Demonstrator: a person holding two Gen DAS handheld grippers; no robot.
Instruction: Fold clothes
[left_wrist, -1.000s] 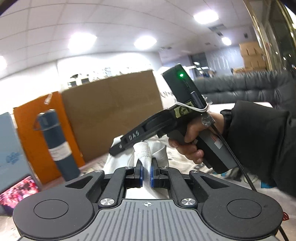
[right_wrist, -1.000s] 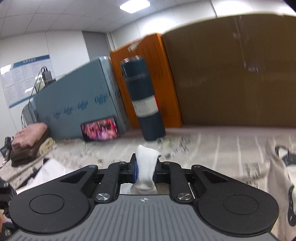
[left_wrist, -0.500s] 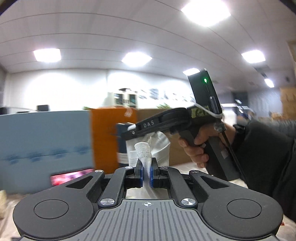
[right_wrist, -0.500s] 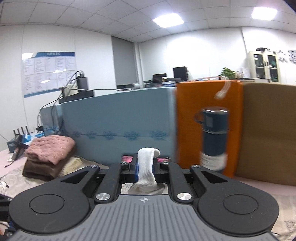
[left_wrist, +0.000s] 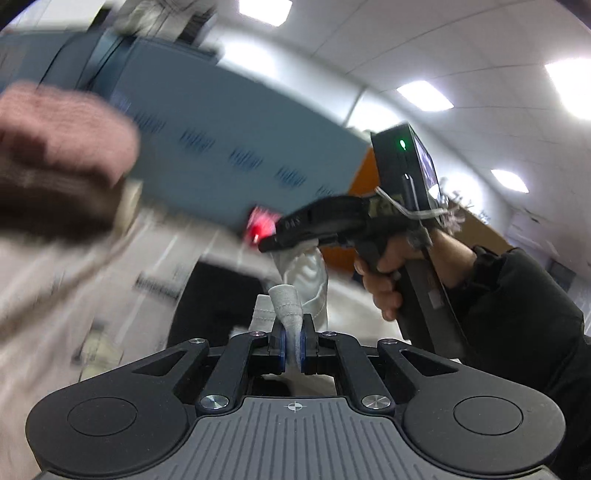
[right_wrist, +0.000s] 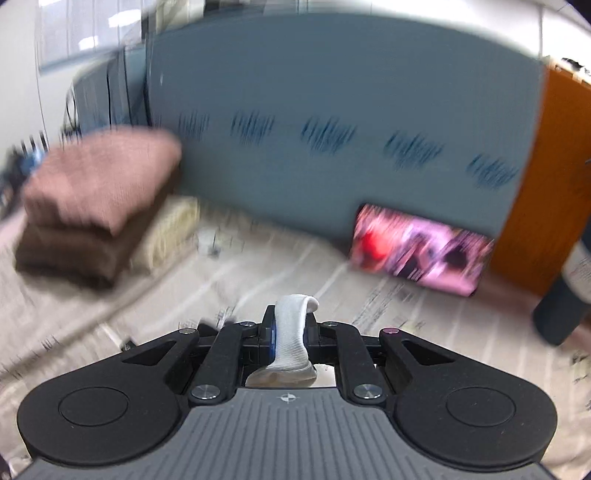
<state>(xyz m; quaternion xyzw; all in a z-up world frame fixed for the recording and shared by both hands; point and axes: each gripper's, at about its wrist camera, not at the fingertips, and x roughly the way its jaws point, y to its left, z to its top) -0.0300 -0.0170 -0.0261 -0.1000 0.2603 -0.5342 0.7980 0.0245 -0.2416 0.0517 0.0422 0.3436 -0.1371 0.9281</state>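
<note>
My left gripper (left_wrist: 291, 343) is shut on a fold of the white garment (left_wrist: 290, 314), held up in the air. My right gripper (right_wrist: 291, 339) is shut on another fold of the same white garment (right_wrist: 293, 332). In the left wrist view the right gripper (left_wrist: 269, 243) sits just ahead and above, with the garment (left_wrist: 308, 273) hanging between the two. Most of the garment is hidden below both grippers. Both views are blurred by motion.
A stack of folded pink and brown towels (right_wrist: 92, 206) lies at the left on the printed table cover (right_wrist: 258, 273). A blue box (right_wrist: 332, 122), a phone with a lit screen (right_wrist: 417, 251), an orange box (right_wrist: 550, 177) and a dark flask (right_wrist: 569, 295) stand behind.
Both grippers have swung left and tilted down with the garment still clamped. The view has moved from the cardboard and orange boxes to the blue box and towel stack.
</note>
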